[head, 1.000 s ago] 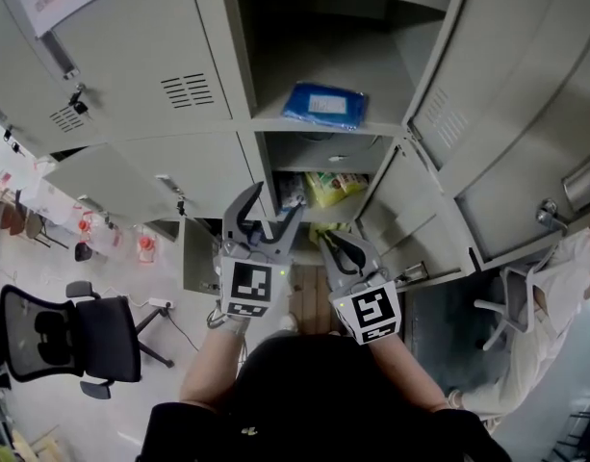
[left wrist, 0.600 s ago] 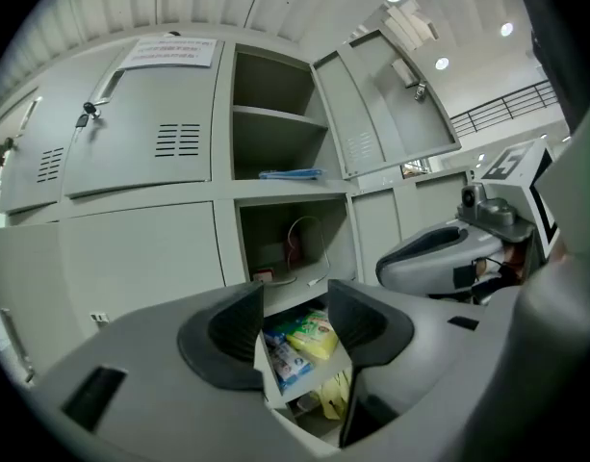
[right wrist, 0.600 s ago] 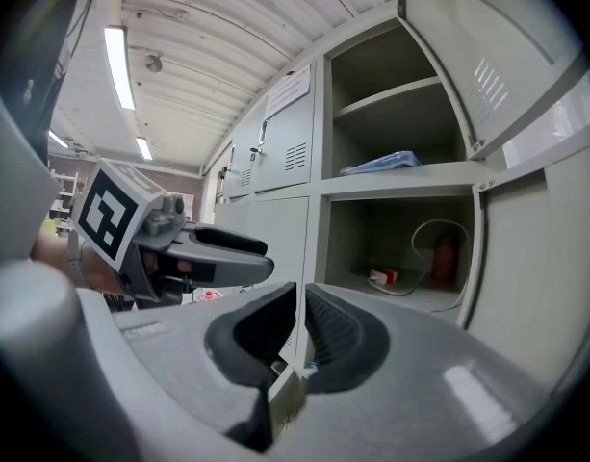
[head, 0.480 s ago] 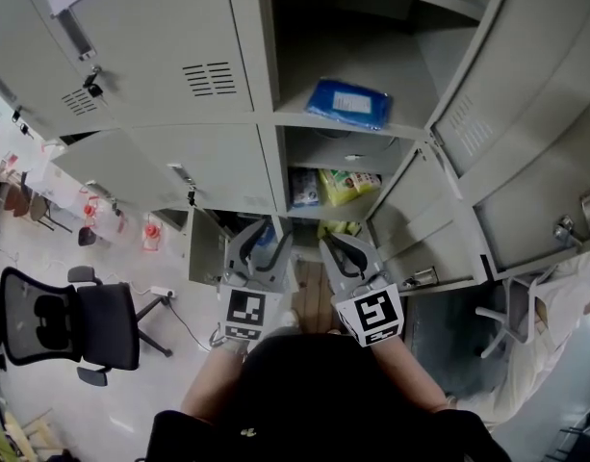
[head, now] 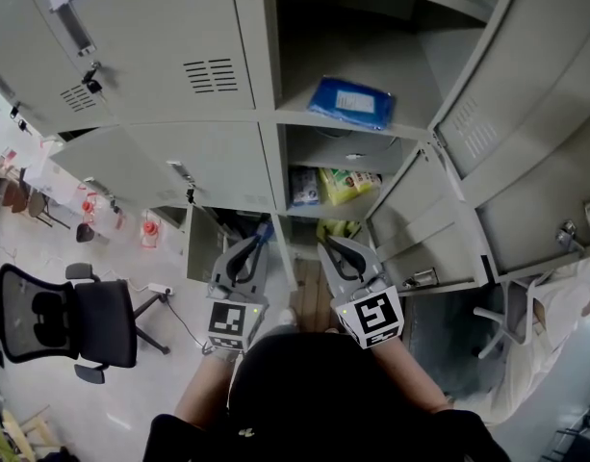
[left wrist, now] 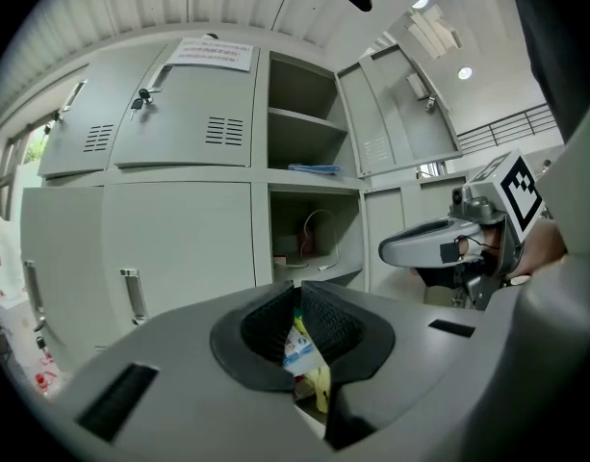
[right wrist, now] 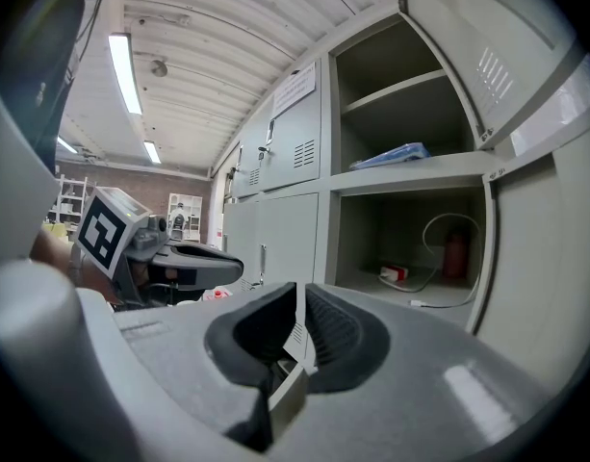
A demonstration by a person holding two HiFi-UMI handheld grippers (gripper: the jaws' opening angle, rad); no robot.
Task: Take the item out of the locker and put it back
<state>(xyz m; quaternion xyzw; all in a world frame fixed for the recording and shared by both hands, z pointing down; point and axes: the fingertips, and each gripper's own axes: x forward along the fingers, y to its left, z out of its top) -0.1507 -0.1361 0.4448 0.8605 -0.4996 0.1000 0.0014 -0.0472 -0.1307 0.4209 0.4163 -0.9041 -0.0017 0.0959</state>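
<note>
A flat blue packet (head: pixel 349 101) lies on the shelf of the open upper locker compartment; it also shows as the blue packet (left wrist: pixel 314 169) and the blue packet (right wrist: pixel 391 155) in the two gripper views. Both grippers hang low in front of the lockers, well below it. The jaws of my left gripper (head: pixel 261 235) are closing and stand almost together, with nothing between them (left wrist: pixel 298 296). My right gripper (head: pixel 325 249) is shut and empty too (right wrist: pixel 300 301). Yellow-green snack bags (head: pixel 345 185) sit in a lower compartment.
Open locker doors (head: pixel 473 133) swing out at the right, and another open door (head: pixel 131 166) at the left. A cable and a small red-white box (right wrist: pixel 396 274) lie in the middle compartment. A black office chair (head: pixel 73 320) stands at the left. A person in white (head: pixel 554 325) is at the right.
The left gripper's jaws have come from wide apart to almost together, and it has dropped lower and to the left. The right gripper stays shut in place. The view has tilted slightly.
</note>
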